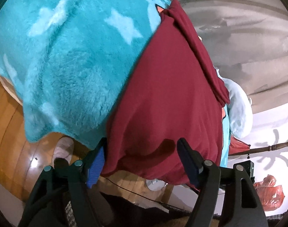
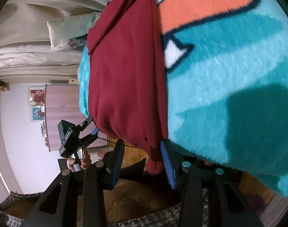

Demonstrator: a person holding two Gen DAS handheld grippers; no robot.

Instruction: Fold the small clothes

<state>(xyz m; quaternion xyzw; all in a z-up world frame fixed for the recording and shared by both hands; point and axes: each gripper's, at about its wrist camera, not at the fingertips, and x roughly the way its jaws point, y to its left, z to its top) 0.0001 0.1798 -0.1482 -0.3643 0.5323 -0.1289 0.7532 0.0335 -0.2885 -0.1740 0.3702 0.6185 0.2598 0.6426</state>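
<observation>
A dark red garment [image 1: 163,98] lies on a teal fleece blanket [image 1: 68,56], its near edge hanging over the blanket's edge. My left gripper [image 1: 142,145] is open, its jaws on either side of that near edge, one corner of the cloth between them. In the right wrist view the same garment [image 2: 125,79] lies beside the blanket's orange and white print [image 2: 200,9]. My right gripper [image 2: 142,147] is open around the garment's other near corner, which hangs down between the fingers. The left gripper [image 2: 91,128] shows there, held in a hand, at the garment's far corner.
The blanket [image 2: 229,79] covers a bed. Wooden floor [image 1: 9,132] lies below its edge, with a slipper [image 1: 63,147] and a cable. Curtains [image 1: 248,37], a pillow [image 2: 70,30], a wooden cabinet [image 2: 62,109] and a patterned rug [image 2: 163,217] surround the bed.
</observation>
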